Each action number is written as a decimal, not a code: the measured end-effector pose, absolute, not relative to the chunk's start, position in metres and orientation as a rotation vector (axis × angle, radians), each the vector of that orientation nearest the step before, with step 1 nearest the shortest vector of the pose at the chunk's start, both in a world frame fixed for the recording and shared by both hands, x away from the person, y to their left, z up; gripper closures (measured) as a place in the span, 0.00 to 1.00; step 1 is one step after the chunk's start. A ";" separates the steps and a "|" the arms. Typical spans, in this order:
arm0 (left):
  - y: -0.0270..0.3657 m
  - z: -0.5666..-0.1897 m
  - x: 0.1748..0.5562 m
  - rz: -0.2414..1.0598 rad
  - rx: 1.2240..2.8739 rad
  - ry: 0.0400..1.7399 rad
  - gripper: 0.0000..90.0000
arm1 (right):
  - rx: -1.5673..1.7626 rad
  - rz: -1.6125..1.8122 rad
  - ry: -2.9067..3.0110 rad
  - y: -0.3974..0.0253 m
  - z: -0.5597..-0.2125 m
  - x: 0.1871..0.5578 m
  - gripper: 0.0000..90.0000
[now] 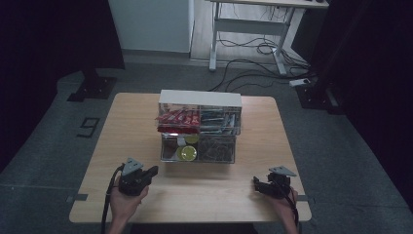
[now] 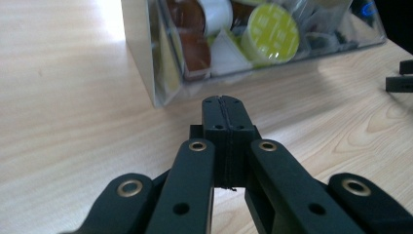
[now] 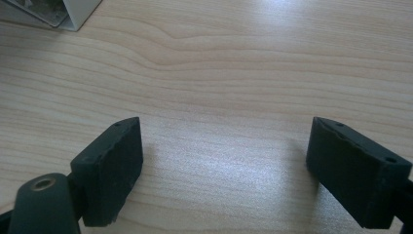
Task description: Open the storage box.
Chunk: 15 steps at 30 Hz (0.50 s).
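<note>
Two grippers sit low in the high view, each held in a hand on the wooden table (image 1: 146, 112): the left gripper (image 1: 152, 171) at lower left, the right gripper (image 1: 255, 184) at lower right. Between and above them, at frame centre, stands a clear organizer (image 1: 198, 127) with a white top, red packets (image 1: 178, 118) in its upper left compartment and a yellow-lidded pod (image 1: 187, 152) in the lower left one. Both grippers are well apart from it, so I judge the work is at its start: an approach not yet begun.

Next, the left gripper view: the left gripper (image 2: 225, 105) has its jaws pressed together with nothing between them, pointing at the organizer's near corner (image 2: 160, 92) in the upper middle of the frame. Pods (image 2: 271, 33) crowd behind the clear wall at the top. The other gripper's tips (image 2: 400, 77) peek in at the right edge.

Last, the right gripper view: the right gripper (image 3: 225, 165) has its jaws spread wide over bare wood, empty, with the organizer's corner (image 3: 73, 14) at upper left.

The next move likely calls for the left jaws to part, and for either gripper to advance toward the organizer and line up on a compartment front.
</note>
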<state>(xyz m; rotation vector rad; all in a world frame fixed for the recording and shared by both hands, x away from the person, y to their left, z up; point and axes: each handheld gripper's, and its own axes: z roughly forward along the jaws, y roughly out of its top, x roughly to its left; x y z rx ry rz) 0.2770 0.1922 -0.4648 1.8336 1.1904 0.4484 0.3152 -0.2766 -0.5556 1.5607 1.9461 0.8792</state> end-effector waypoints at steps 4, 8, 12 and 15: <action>0.188 -0.444 0.274 0.432 1.816 1.139 1.00 | 1.559 0.880 1.945 -0.279 -0.556 0.316 0.16; 0.185 -0.433 0.275 0.426 1.809 1.117 1.00 | 1.563 0.880 1.942 -0.279 -0.556 0.316 0.16; 0.181 -0.421 0.275 0.416 1.801 1.091 1.00 | 1.561 0.880 1.942 -0.279 -0.556 0.315 0.16; 0.178 -0.413 0.276 0.410 1.800 1.074 1.00 | 1.562 0.881 1.941 -0.280 -0.556 0.315 0.17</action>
